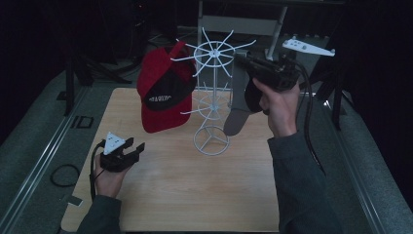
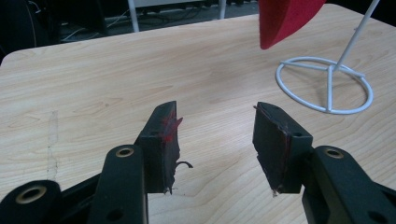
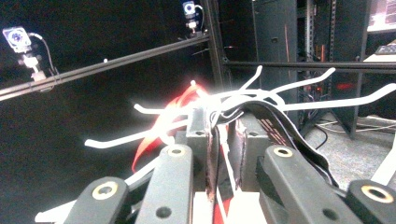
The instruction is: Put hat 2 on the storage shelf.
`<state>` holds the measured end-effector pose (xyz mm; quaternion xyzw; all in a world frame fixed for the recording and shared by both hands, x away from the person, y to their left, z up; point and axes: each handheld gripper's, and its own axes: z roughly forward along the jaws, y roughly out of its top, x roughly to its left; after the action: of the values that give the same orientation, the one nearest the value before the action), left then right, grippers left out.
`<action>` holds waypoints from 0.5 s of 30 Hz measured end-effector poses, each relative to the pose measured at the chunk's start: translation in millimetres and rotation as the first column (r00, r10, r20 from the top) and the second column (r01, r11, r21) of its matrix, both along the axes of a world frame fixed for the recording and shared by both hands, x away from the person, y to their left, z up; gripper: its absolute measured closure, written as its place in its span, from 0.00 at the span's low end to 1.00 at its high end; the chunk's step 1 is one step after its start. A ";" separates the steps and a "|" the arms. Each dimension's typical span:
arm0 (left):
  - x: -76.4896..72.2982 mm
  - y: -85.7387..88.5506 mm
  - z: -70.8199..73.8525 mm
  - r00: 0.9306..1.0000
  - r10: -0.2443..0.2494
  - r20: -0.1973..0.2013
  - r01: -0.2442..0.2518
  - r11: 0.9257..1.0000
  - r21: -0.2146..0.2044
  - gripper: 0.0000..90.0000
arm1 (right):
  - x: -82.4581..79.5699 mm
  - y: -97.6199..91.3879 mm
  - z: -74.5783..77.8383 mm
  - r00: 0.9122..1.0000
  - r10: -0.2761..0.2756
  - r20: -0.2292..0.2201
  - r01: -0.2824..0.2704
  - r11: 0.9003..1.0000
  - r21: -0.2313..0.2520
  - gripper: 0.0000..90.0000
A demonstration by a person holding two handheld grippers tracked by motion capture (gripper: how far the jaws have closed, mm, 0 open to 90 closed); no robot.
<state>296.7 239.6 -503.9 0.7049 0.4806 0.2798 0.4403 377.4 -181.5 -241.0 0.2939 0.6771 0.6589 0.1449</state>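
Nearest the camera in the high view: left hand-held gripper (image 1: 135, 147), resting low on the bench (image 1: 195, 195), near-left of the white wire rack (image 1: 212, 92). Its own view gives jaws well apart, nothing between them, bare bench beyond, with the rack's ring base (image 2: 324, 85) ahead. It is idle and clear of the work. Right hand-held gripper (image 1: 237, 57) is up at the rack's top ring of hooks, on the side away from the red and black cap (image 1: 163, 92) that already hangs there. Grey cap (image 1: 239, 105) hangs just beside the rack's pole below this gripper, brim down. In the right gripper view the jaws stand nearly together with a narrow slot between the pads; the cap's dark strap (image 3: 275, 128) lies against the hooks right at the tips. Whether the pads still pinch the strap cannot be told from this angle. Judgement: step in hand is seating the grey cap on a hook and letting go. To do it well: see the strap fully over the hook's upturned tip before opening further; open slowly and watch for sag; draw the gripper back along the hook's line so the jaws don't drag the strap off. The rack looks light, so avoid sideways pushes that could rock it or disturb the red and black cap.
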 end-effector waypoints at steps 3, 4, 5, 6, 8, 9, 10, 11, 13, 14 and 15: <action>-0.3 -0.2 -0.1 1.000 -0.001 0.000 0.001 1.000 0.000 0.57 | -3.2 3.0 -2.1 1.000 -0.006 0.009 0.006 1.000 -0.026 0.86; -0.4 -0.2 -0.1 1.000 0.000 0.001 0.000 1.000 0.000 0.57 | -3.7 3.6 -3.1 1.000 -0.010 0.010 0.010 0.999 -0.032 0.86; -0.4 -0.1 -0.2 1.000 0.000 0.001 0.000 1.000 -0.001 0.57 | -3.9 3.9 -4.2 1.000 -0.012 0.007 0.012 0.999 -0.035 0.86; -0.4 0.1 -0.3 1.000 0.000 0.000 0.000 1.000 0.000 0.57 | -4.0 4.1 -5.3 1.000 -0.017 0.005 0.017 0.999 -0.037 0.86; -0.5 0.2 -0.6 1.000 0.001 0.001 -0.001 1.000 -0.002 0.57 | -3.0 2.5 -9.1 1.000 -0.002 -0.008 0.002 1.000 -0.012 0.86; -0.4 0.4 -0.8 1.000 0.001 -0.001 -0.001 1.000 -0.003 0.57 | -2.1 1.2 -10.9 1.000 0.004 -0.014 -0.004 1.000 0.001 0.86; -0.2 0.3 -0.9 1.000 0.002 -0.001 -0.002 1.000 -0.001 0.57 | -1.0 -0.5 -13.4 1.000 0.008 -0.024 -0.007 1.000 0.012 0.86; -0.1 0.3 -1.0 1.000 0.001 -0.001 -0.001 1.000 -0.001 0.57 | 0.2 -1.8 -16.3 1.000 0.001 -0.026 -0.001 1.000 0.014 0.86; 0.0 -0.1 -1.0 1.000 0.000 -0.002 0.000 1.000 -0.001 0.57 | 1.4 -3.5 -19.9 1.000 0.003 -0.031 -0.002 1.000 0.019 0.86; 0.1 -0.4 -1.1 1.000 -0.001 -0.003 0.001 1.000 0.000 0.57 | 1.6 -4.4 -21.5 0.999 0.003 -0.034 -0.002 1.000 0.022 0.85; 0.3 -0.9 -1.2 1.000 -0.001 -0.002 0.001 1.000 -0.001 0.57 | 1.7 -5.4 -22.7 0.999 0.003 -0.036 -0.002 1.000 0.025 0.85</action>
<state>297.0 238.8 -505.1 0.7051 0.4811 0.2787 0.4402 379.2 -187.0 -263.7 0.3068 0.6715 0.6622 0.1282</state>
